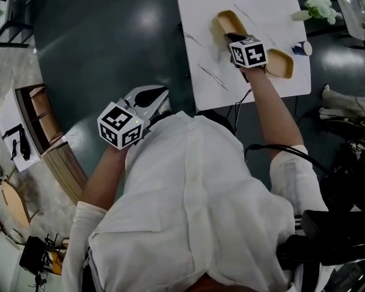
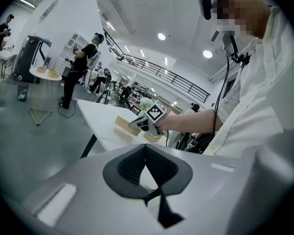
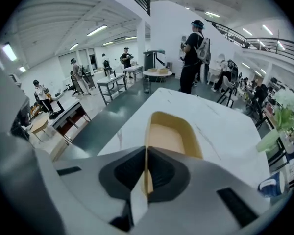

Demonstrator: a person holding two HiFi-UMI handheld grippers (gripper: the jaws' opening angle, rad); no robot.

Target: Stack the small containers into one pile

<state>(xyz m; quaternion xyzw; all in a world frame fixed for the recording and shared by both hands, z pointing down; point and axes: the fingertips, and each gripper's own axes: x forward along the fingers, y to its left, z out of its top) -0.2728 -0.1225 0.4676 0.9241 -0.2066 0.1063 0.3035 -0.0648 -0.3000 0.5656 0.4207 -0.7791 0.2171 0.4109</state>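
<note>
- The right gripper (image 3: 146, 153) has its fingers clamped on the thin near-end wall of a tan oblong container (image 3: 174, 136). The wall is pinched edge-on between the pads.
- The held container (image 1: 226, 24) is on the white marble-look table (image 1: 231, 84). Its long axis runs straight away from the fingers, up and left in the head view. We can't tell whether it is off the surface yet.
- Key relation: the second tan container (image 1: 281, 63) lies on the other side of the right gripper (image 1: 231, 38), back toward us and to the right. Its axis runs roughly parallel to the held one's.
- We judge the next move to be a pull back over the second container, with the axes kept aligned so the two nest.
- The second container is close to the table's near edge and right corner, so there is little margin there. A small blue-and-white cup (image 1: 302, 47) is just beyond it, and white flowers (image 1: 319, 5) are farther back.
- The middle of the table is bare, leaving room to swing.
- The left gripper (image 1: 161, 96) hangs over the dark floor (image 1: 97, 47), well apart from both containers. Its fingers are pressed together on nothing (image 2: 147, 168).
- The right hand is clearly the nearer one.
</note>
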